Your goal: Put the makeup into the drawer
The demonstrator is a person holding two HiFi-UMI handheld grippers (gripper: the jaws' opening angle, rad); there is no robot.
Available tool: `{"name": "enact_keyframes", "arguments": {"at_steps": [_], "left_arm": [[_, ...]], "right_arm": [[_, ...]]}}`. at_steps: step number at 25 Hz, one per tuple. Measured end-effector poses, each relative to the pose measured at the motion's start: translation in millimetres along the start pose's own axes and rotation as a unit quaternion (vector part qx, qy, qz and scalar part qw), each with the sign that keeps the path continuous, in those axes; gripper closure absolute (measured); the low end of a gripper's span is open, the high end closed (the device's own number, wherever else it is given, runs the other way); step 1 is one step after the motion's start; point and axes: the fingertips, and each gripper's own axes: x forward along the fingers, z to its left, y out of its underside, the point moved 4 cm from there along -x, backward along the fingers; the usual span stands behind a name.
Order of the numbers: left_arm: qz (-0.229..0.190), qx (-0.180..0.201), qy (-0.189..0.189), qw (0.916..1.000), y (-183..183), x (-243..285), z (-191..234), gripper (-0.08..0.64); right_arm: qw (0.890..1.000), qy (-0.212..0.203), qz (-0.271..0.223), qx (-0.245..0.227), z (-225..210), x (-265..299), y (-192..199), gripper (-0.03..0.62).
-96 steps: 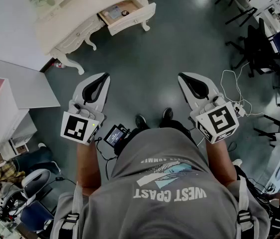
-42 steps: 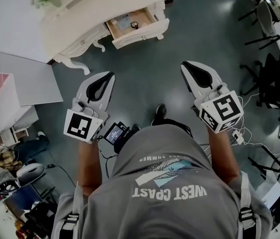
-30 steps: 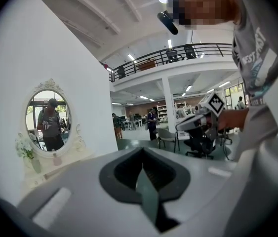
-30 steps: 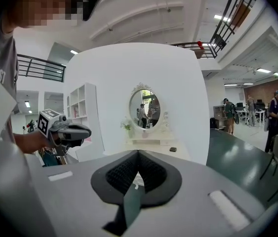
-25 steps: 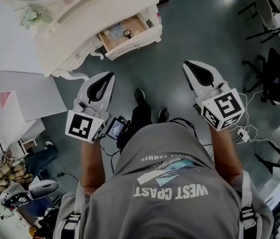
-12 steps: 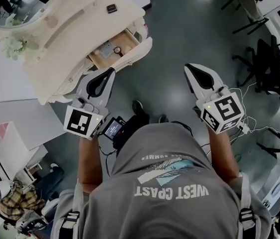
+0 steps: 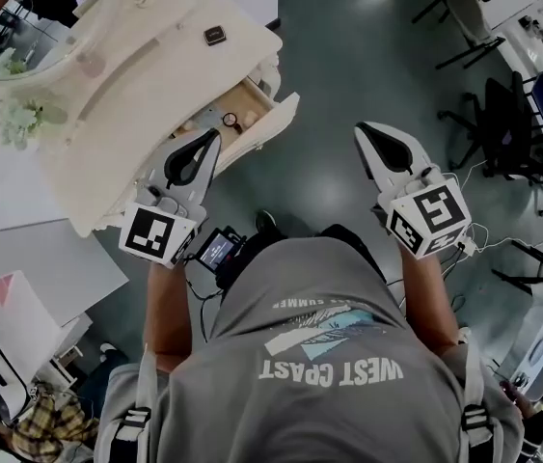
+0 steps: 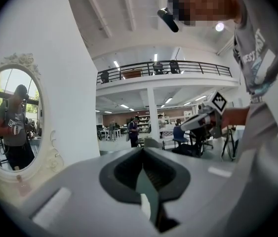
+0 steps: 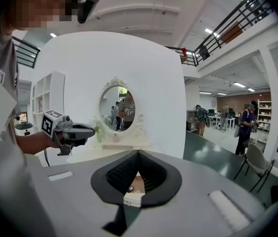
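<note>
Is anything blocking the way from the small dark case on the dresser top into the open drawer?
Nothing visible does. The small dark case lies on the bare dresser top, and the drawer stands pulled out, uncovered.

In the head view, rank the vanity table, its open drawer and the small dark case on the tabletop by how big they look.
1. vanity table
2. open drawer
3. small dark case
All three sit at a similar distance, so nearness barely skews the order.
</note>
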Motion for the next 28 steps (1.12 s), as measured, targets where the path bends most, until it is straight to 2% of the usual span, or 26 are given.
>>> {"name": "enact_keyframes", "arguments": {"at_steps": [4,10,14,20,28], "left_arm": [[0.0,0.0,0.004,1.0,8,-1,23,0.558],[0.007,-0.016,-0.024,0.9996,18,4,52,0.558],[0.031,-0.022,-0.048,0.9982,30,10,72,0.558],[0.057,-0.03,-0.105,0.9924,31,34,105,0.558],[0.078,-0.045,-0.152,0.9842,36,88,141,0.558]], "right_arm": [[1.0,-0.001,0.007,-0.005,10,19,-8,0.591],[0.999,-0.02,0.025,-0.008,-5,55,-8,0.591],[0.998,-0.057,0.023,-0.009,-14,98,-13,0.591],[0.992,-0.124,0.021,-0.016,-46,166,-25,0.591],[0.984,-0.173,0.032,-0.028,-100,233,-38,0.591]]}}
